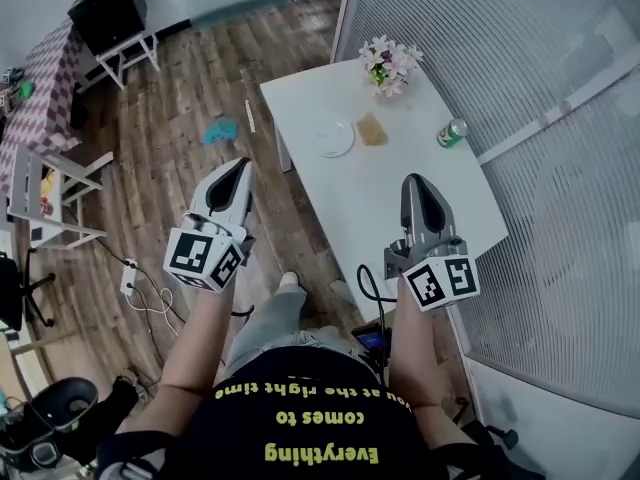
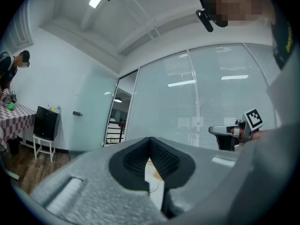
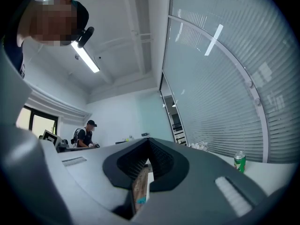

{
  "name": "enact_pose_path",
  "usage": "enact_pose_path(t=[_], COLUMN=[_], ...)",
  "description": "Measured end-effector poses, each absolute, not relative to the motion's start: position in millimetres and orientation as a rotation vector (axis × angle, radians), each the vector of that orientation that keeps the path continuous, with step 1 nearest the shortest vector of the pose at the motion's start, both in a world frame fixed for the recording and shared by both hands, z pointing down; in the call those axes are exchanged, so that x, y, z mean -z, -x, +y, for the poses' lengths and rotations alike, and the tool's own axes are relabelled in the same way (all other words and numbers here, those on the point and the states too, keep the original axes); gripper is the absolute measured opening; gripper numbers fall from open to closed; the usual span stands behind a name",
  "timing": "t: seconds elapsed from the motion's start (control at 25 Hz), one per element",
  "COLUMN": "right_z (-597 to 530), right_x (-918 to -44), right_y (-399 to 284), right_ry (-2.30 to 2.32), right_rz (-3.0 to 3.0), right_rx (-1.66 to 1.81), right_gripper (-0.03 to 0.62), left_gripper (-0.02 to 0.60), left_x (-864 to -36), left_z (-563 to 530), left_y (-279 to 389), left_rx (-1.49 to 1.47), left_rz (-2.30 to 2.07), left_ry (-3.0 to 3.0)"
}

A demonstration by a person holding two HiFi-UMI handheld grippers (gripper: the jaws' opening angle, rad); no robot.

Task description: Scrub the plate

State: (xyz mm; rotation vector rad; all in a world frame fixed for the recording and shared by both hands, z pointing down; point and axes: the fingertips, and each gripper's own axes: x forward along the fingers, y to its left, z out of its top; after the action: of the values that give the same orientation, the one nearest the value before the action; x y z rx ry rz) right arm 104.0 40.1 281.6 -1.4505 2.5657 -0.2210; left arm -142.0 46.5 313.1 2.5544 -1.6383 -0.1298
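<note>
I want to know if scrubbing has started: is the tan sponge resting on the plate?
No, the tan sponge lies on the white table beside the plate, not on it.

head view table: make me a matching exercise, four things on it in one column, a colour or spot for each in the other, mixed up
Things:
1. plate
2. can
3. flowers
4. scrub pad

Descriptions:
A. pink and white, at the far end of the table
B. green, by the right edge
C. brown, just right of the plate
D. white and round, near the left edge

Pairs: 1-D, 2-B, 3-A, 4-C
</note>
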Motion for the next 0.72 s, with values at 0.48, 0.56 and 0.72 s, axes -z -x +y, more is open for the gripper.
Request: enact_pose_path(t=[0.48, 0.56, 0.72], right_z=[-11, -17, -26], right_x=[-285, -286, -287], right_y=[-87, -85, -76], right_ry=[1.583, 1.594, 1.6], right_rz=[2.502, 2.495, 2.494], right_rx=[0.209, 0.209, 0.206], right_gripper=[0.006, 0.005, 0.005], left_gripper=[0.002, 0.002, 0.002], left_x=[-324, -327, -331], left_z=[-19, -23, -30], left_y=[149, 150, 154], left_rx=[0.085, 0.077, 0.035], left_rz=[-1.479, -1.471, -1.463], left_ry=[-2.638, -2.643, -2.669])
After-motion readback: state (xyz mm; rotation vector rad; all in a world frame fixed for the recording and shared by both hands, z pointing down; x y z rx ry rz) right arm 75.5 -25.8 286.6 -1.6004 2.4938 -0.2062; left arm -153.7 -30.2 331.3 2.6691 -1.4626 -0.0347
